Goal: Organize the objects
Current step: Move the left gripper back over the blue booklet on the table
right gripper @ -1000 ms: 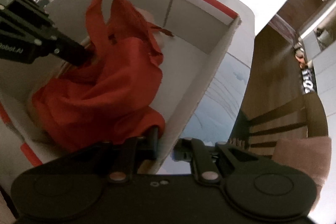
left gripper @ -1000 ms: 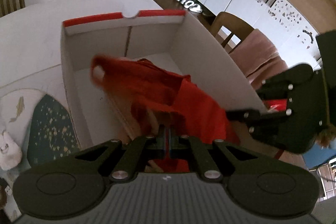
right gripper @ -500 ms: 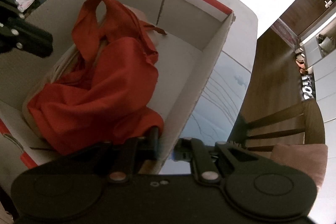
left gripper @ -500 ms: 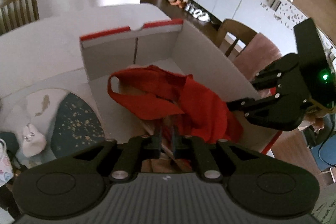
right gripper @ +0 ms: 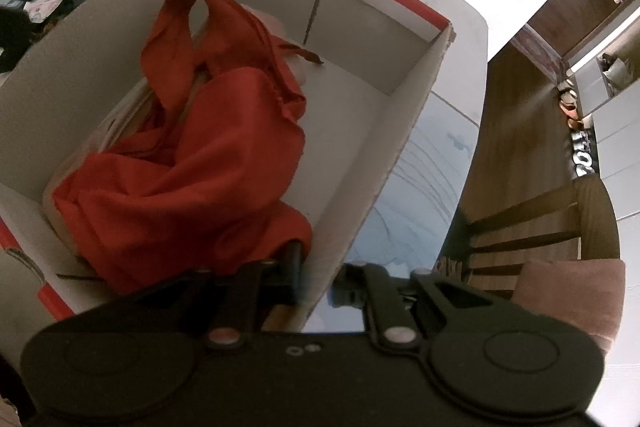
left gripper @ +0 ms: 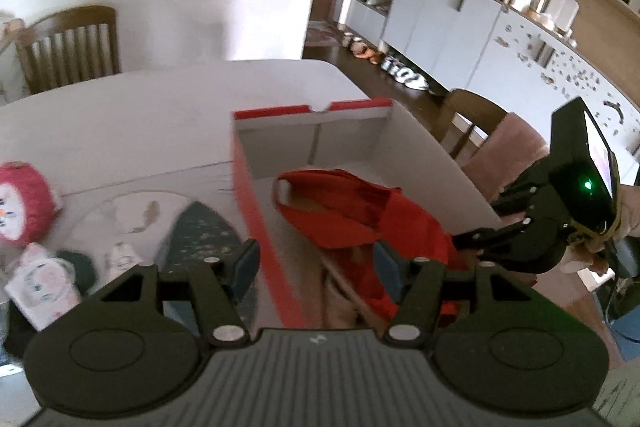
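Pulled up and back from where it pinched a second ago, with the left gripper [left gripper: 316,267] opening and nothing between its jaws. Dropped and lying loose now: the crumpled red fabric bag with loop handles [right gripper: 192,163], inside the white cardboard box with a red rim [right gripper: 400,131], heaped toward the near end over something pale, one handle flopped toward the far end. Unmoved over that second: the right gripper [right gripper: 320,277], jaws narrow and clamped on the near long wall of the box, one finger inside against the cloth, the other outside. Reads as one item stowed and the box kept steady for more; probably frees the left side to fetch another piece. Waiting beside the box on the white table [left gripper: 140,115]: a dark speckled oval mat [left gripper: 200,239], a round pink plush toy [left gripper: 20,203] and some small pale printed things, too blurred to name. Beyond the table, a slatted wooden chair [left gripper: 68,47], a pink chair cushion [right gripper: 572,295], white cabinets [left gripper: 440,19] under open shelves, wooden flooring.
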`<action>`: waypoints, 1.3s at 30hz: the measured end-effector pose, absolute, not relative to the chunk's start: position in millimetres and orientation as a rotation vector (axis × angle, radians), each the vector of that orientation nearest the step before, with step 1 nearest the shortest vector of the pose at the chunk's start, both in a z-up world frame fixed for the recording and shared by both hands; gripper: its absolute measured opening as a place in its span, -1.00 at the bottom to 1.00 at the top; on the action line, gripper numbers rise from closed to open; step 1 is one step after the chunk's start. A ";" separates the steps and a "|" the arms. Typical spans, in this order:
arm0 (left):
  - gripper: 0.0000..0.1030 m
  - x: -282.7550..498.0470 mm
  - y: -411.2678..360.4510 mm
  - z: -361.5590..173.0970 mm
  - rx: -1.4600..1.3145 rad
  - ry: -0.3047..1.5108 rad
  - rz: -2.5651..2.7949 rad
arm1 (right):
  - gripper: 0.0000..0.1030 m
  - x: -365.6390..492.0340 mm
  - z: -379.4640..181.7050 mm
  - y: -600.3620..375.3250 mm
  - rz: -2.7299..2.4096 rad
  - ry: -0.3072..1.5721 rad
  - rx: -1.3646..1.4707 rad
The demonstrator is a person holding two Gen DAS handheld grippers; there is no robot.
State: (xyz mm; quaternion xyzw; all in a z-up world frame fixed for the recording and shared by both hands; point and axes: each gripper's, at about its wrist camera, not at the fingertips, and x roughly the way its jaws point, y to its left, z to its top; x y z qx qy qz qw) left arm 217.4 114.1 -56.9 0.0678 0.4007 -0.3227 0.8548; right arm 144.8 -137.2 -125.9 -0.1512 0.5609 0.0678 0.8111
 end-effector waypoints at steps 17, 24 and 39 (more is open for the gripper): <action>0.72 225.3 262.5 -40.8 0.094 0.756 -0.310 | -0.78 148.3 -126.9 -141.0 0.136 1.212 -0.296; 0.94 245.9 298.4 -66.5 0.053 0.804 -0.210 | -0.77 150.9 -131.2 -139.9 0.126 1.225 -0.297; 1.00 290.9 366.5 -128.6 0.092 0.869 -0.005 | -0.75 156.8 -141.0 -139.6 0.110 1.257 -0.297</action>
